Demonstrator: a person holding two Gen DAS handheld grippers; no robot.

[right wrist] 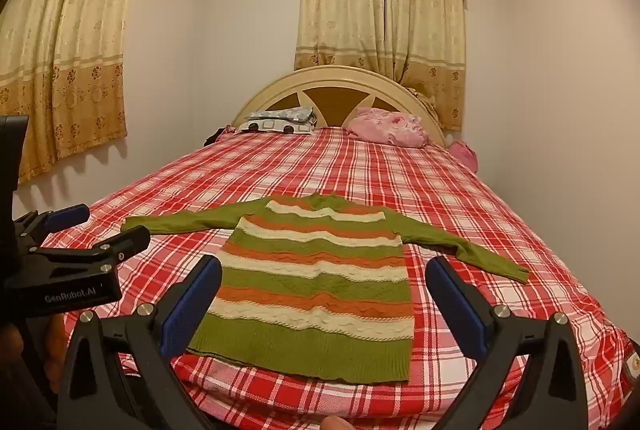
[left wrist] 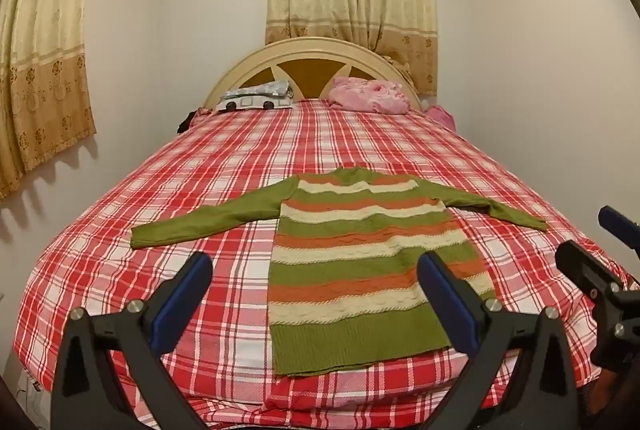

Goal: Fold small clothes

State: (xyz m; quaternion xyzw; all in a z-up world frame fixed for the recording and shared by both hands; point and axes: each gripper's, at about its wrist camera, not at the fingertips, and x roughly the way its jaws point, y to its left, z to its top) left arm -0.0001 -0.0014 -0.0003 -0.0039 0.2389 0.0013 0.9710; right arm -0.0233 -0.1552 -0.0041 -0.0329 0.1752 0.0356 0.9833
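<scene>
Left wrist view first: no writing readable here. The left gripper (left wrist: pixel 316 294) hangs with its jaws spread wide and nothing between the blue pads (left wrist: pixel 182 300), poised above the near end of the bed (left wrist: pixel 120 270). The striped sweater (left wrist: pixel 360 262) lies flat on the red plaid cover, sleeves stretched out to both sides, hem nearest us; its lower body sits between and just beyond the two fingers, closer to the right one. At the right edge, the right gripper (left wrist: pixel 600 250) pokes in, also above the cover.

Right wrist view now: white lettering "GenRobot.AI" reads clearly on the black body of the left gripper (right wrist: pixel 100 234) at the left. The right gripper (right wrist: pixel 324 298) is wide open too, holding nothing. The sweater (right wrist: pixel 316 290) lies between and beyond its fingers, hem near, collar far, not touched by either pad (right wrist: pixel 456 302).
</scene>
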